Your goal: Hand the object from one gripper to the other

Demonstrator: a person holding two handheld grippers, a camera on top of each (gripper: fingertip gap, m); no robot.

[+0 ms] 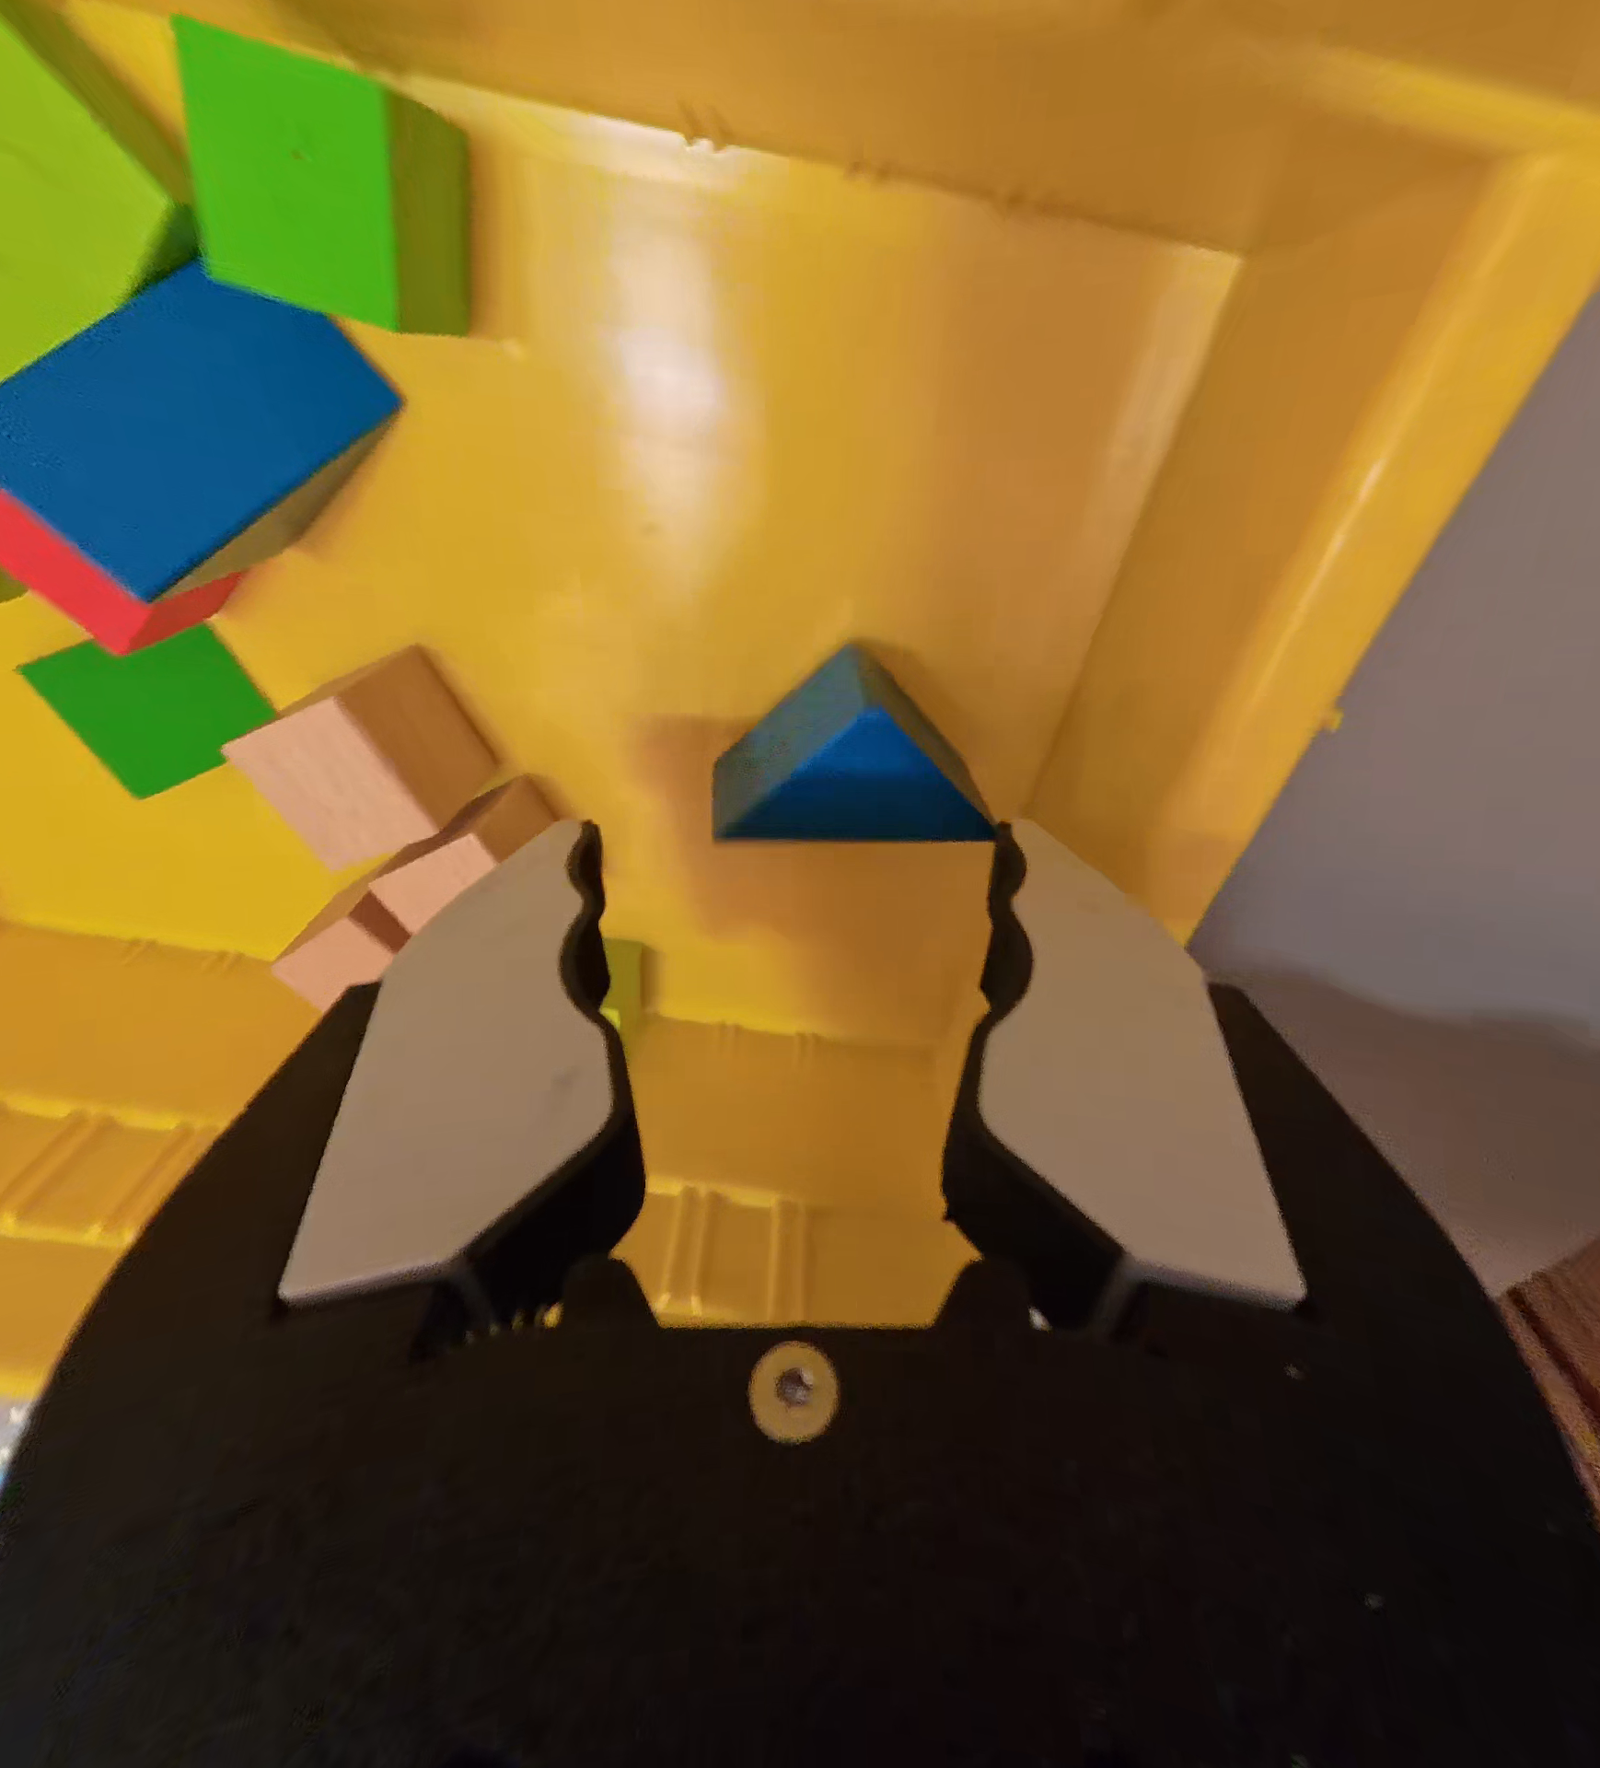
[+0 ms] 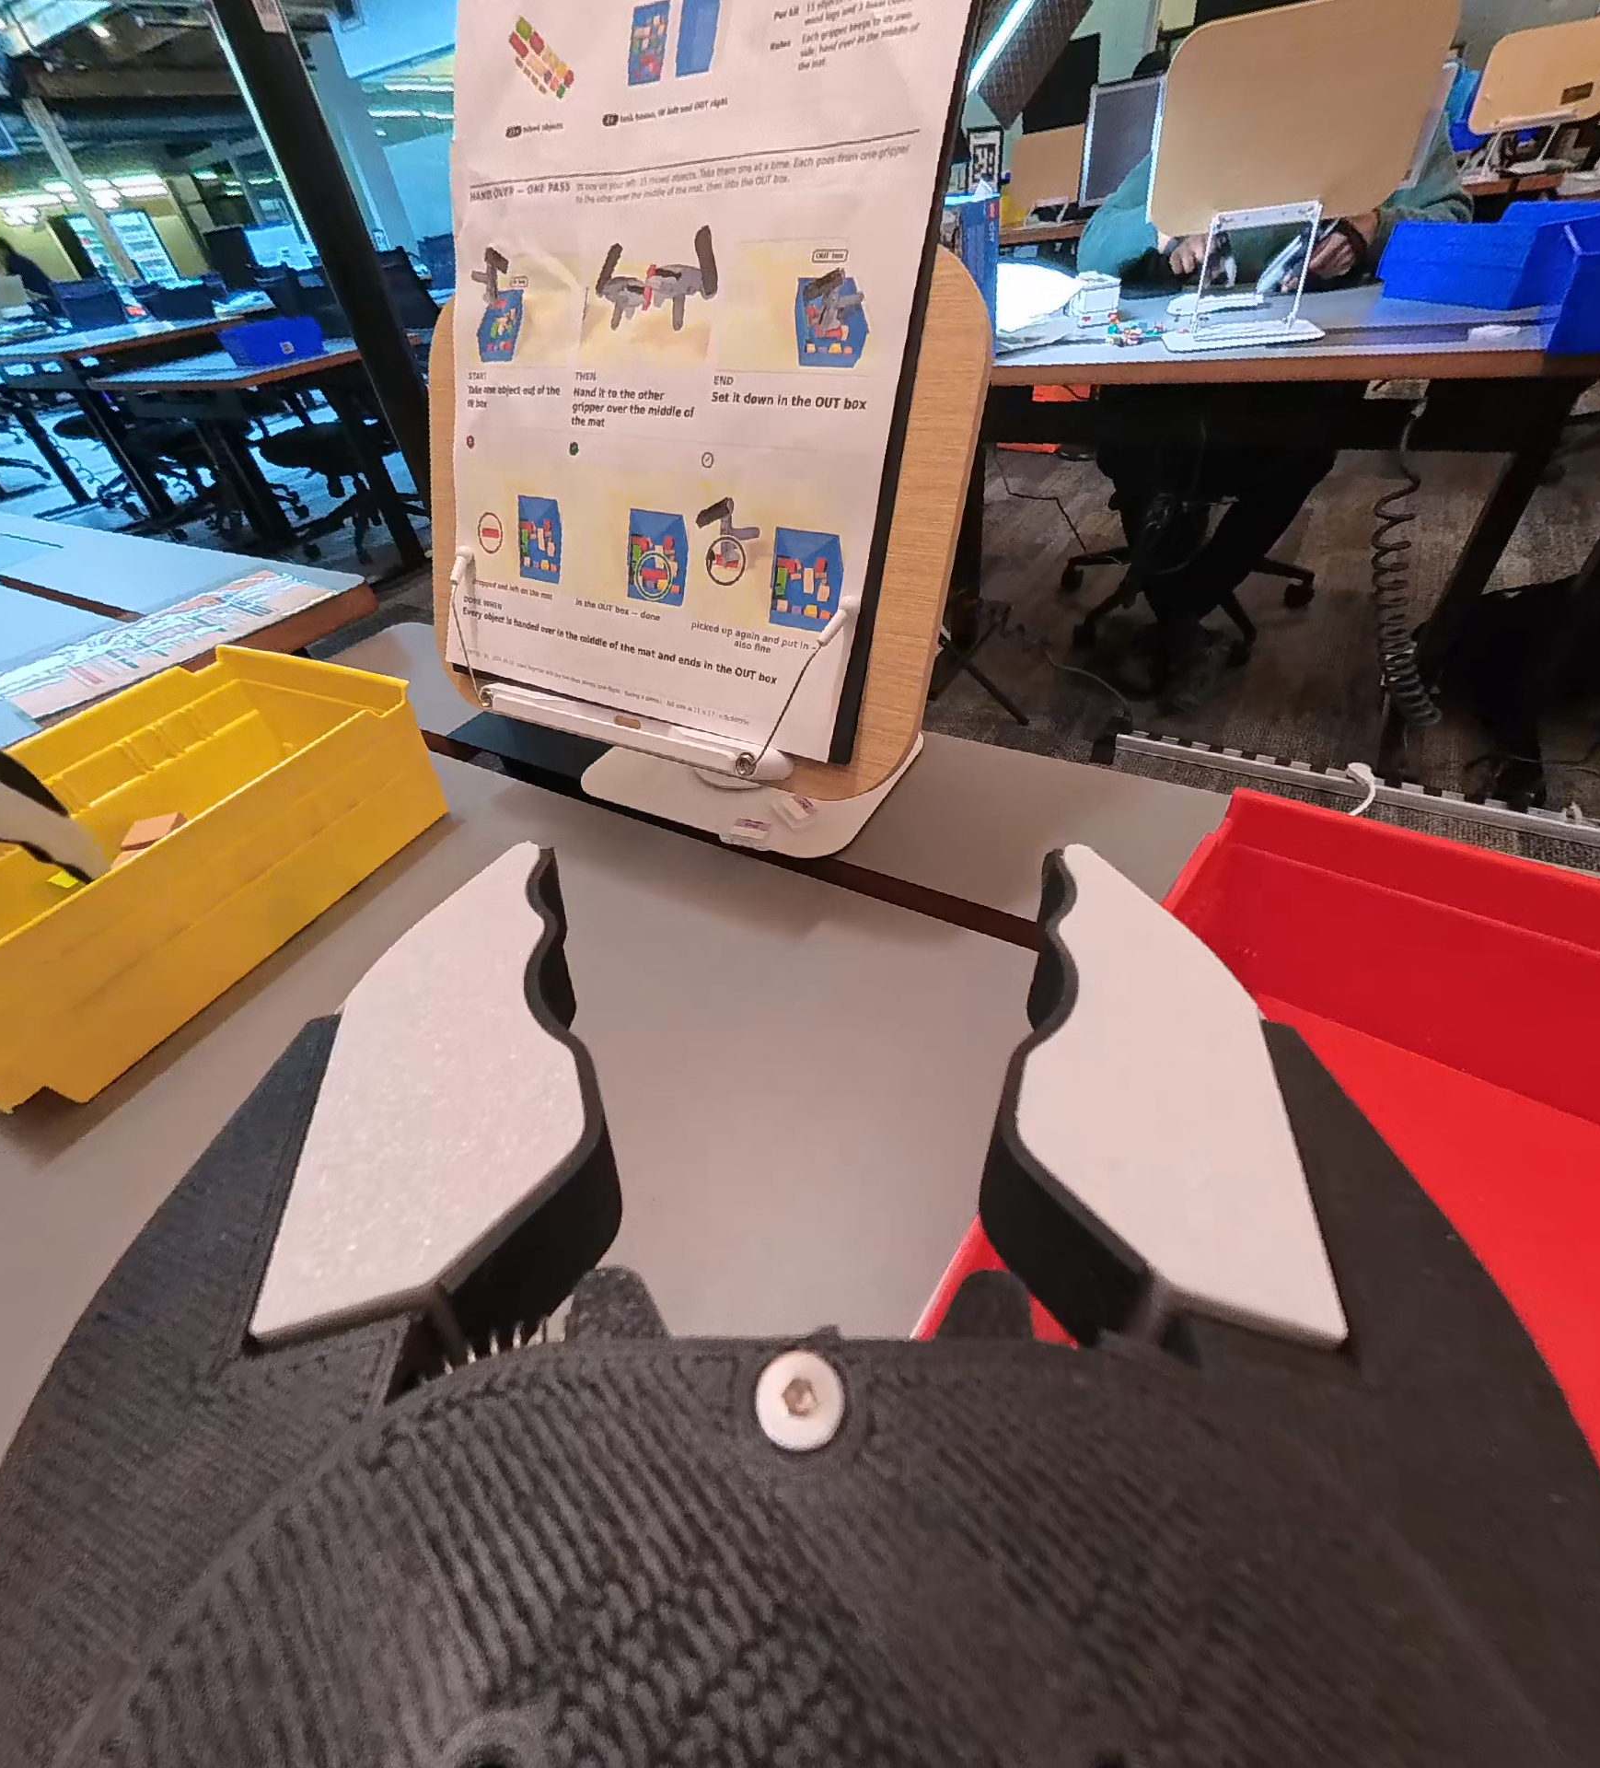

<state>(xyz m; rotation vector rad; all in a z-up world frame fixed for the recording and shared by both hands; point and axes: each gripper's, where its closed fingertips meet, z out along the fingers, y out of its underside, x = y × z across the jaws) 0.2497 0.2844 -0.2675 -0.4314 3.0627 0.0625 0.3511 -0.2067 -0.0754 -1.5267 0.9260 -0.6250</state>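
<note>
Left gripper point(image 1: 796, 832) inside yellow bin point(image 1: 1160, 536), jaws spread, nothing between them; blue wedge block point(image 1: 834, 765) lies on bin floor just ahead, near side wall, likely pick target. Other blocks clustered to left. Right gripper point(image 2: 796, 880) hovers over grey tabletop point(image 2: 777, 1100) between yellow bin and red bin point(image 2: 1447, 957), jaws released, empty, apparently waiting to receive.

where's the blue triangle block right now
In the left wrist view, the blue triangle block lies on the yellow bin floor near its right wall, just beyond the open left gripper.
</note>
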